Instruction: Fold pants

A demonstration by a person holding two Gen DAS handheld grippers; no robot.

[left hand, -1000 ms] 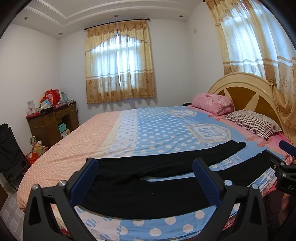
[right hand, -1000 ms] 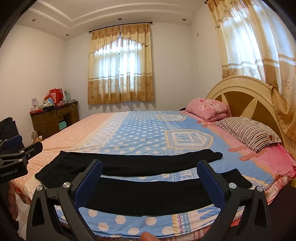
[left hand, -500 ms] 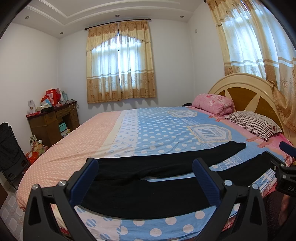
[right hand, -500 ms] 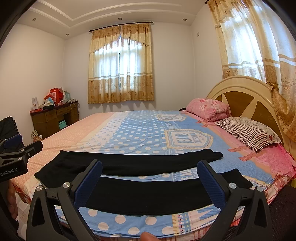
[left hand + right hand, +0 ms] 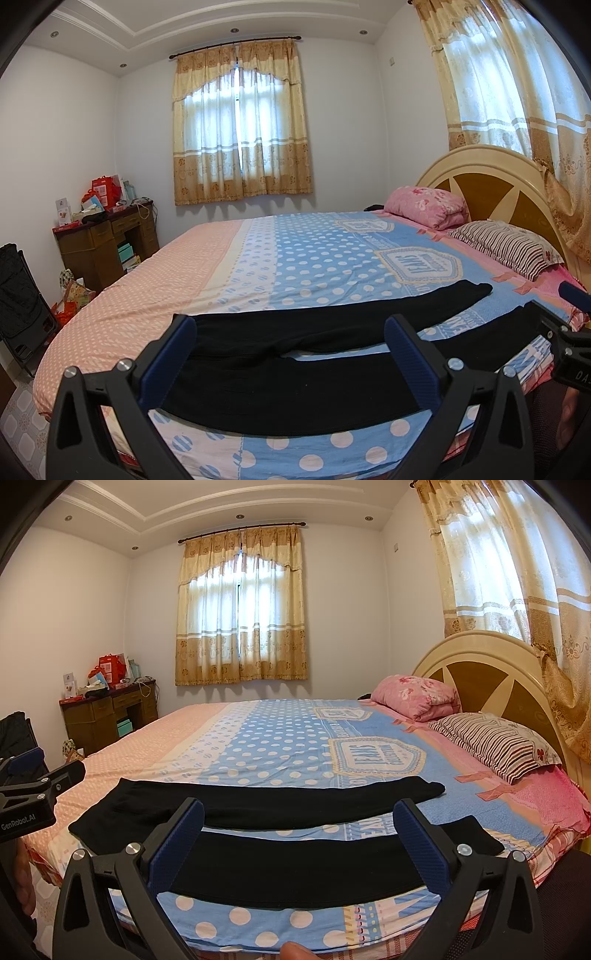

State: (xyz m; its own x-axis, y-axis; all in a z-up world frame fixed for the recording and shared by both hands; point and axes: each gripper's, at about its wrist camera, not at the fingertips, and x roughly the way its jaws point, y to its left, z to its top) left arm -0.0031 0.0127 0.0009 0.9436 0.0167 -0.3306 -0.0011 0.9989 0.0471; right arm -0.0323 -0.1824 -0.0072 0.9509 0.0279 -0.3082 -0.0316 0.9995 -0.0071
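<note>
Both grippers hang wide apart and empty, left gripper (image 5: pixel 290 338) and right gripper (image 5: pixel 301 821), above one pair of black pants (image 5: pixel 258 860) spread flat, two legs parted, along the bed's (image 5: pixel 221 280) near edge; two pillows (image 5: pixel 495 746) sit beyond.

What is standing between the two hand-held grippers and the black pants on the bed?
Nothing visible. The black pants lie flat and spread on the bedspread, with nothing on them. The left hand-held gripper and the right hand-held gripper are both open, with only air before them. The pillows lie far off by the headboard.
</note>
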